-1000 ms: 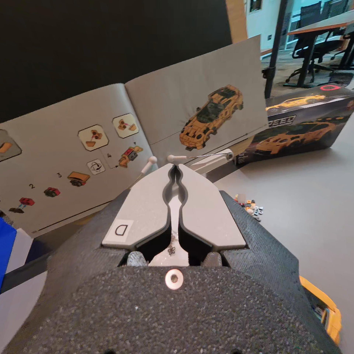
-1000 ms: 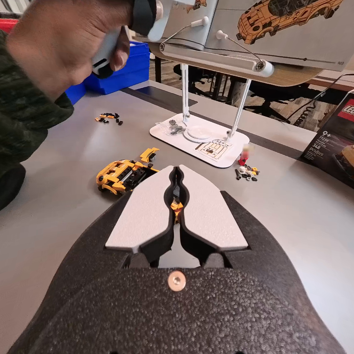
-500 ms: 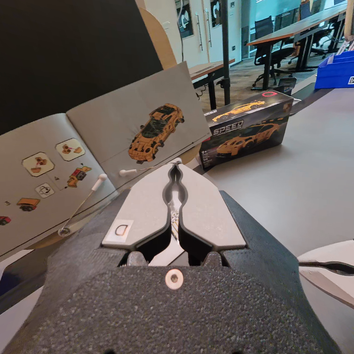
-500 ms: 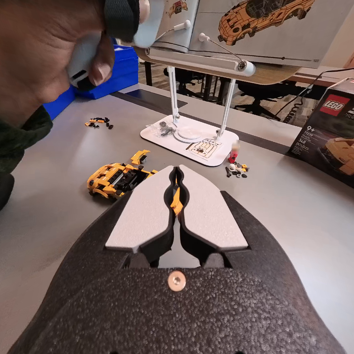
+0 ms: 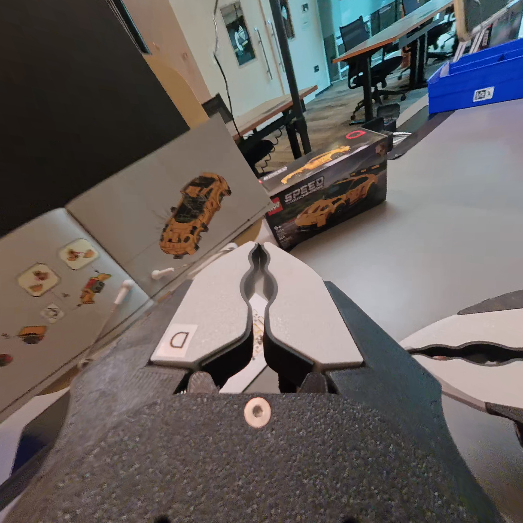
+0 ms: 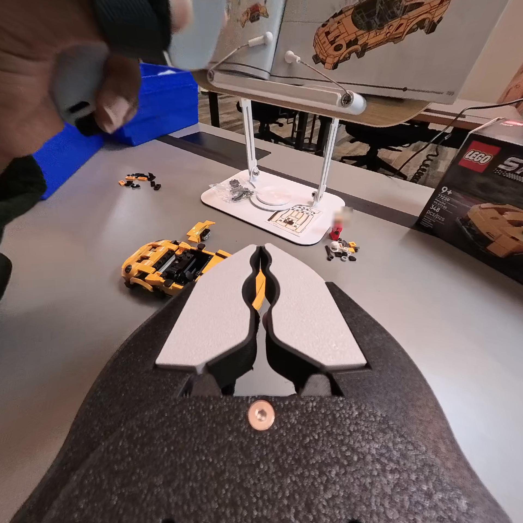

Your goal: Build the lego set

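Note:
A partly built yellow and black Lego car [image 6: 169, 266] lies on the grey table [image 6: 424, 325], just left of my right gripper's tips. My right gripper [image 6: 260, 248] is shut on a yellow Lego piece [image 6: 259, 288] that shows in the gap between its fingers, held above the table. My left gripper [image 5: 259, 248] is shut with nothing seen in it, raised and pointing between the open instruction booklet [image 5: 169, 215] and the Lego box [image 5: 325, 198]. The right gripper also shows at the right edge of the left wrist view [image 5: 467, 351].
A small yellow sub-assembly [image 6: 201, 228] lies behind the car. Loose pieces [image 6: 342, 250] and a red piece [image 6: 336, 230] lie by the white stand base [image 6: 325, 229], which bears a parts bag [image 6: 235, 192] and sticker sheet [image 6: 294, 220]. Blue bins [image 6: 164, 104], small black pieces [image 6: 140, 181], a person's hand [image 6: 42, 70].
The left gripper has swung right, so the booklet slid left and the box came into view. The right gripper moved slightly forward with the yellow piece still in it.

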`<state>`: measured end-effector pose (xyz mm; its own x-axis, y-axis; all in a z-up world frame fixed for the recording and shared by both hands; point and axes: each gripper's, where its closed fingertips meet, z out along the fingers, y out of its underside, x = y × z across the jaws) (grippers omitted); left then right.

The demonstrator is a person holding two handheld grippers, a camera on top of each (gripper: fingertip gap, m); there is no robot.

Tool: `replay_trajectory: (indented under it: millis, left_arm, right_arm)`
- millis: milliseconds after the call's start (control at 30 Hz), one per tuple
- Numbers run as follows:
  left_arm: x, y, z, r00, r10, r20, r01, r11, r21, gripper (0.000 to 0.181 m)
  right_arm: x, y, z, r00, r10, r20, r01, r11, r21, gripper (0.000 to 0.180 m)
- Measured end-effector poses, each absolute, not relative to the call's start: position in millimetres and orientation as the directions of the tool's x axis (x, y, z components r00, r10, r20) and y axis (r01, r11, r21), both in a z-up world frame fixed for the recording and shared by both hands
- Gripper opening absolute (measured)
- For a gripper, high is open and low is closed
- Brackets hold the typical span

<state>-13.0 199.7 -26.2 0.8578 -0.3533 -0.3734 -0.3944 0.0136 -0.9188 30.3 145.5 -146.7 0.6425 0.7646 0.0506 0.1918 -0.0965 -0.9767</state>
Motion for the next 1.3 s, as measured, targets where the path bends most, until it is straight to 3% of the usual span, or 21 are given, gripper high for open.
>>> replay_trajectory:
  millis: [267,400,633,800,900,967,1067,1300]
  left_arm:
    - [-47,166,25,0.846,-0.234,-0.478,-0.474,0.080,-0.877,0.000]
    - [-67,147,32,0.867,-0.279,-0.414,-0.415,0.057,-0.908,0.000]
    - [-105,119,-82,0.821,-0.415,-0.392,-0.502,-0.196,-0.842,0.000]
    - [-127,111,-164,0.833,-0.427,-0.352,-0.480,-0.240,-0.844,0.003]
    - [-143,114,-208,0.797,-0.475,-0.372,-0.551,-0.319,-0.771,0.010]
    - [-149,117,-214,0.759,-0.495,-0.422,-0.600,-0.281,-0.749,0.010]
    - [-145,115,-211,0.796,-0.532,-0.288,-0.497,-0.303,-0.813,0.016]
    - [-126,102,-213,0.775,-0.626,-0.083,-0.379,-0.356,-0.854,0.057]
  right_arm:
    - [36,148,-139,0.660,0.751,0.014,0.143,-0.107,-0.984,0.000]
    - [36,147,-139,0.656,0.755,0.001,0.135,-0.116,-0.984,0.000]
    - [27,141,-143,0.607,0.795,0.010,0.156,-0.106,-0.982,0.000]
    - [18,135,-151,0.572,0.820,0.034,0.195,-0.095,-0.976,0.000]
    - [10,129,-165,0.546,0.837,0.045,0.251,-0.112,-0.961,0.000]
    - [7,126,-167,0.535,0.842,0.065,0.272,-0.099,-0.957,0.000]
    - [9,127,-166,0.544,0.836,0.079,0.277,-0.089,-0.957,0.000]
    - [15,136,-168,0.561,0.827,0.042,0.257,-0.126,-0.958,0.016]
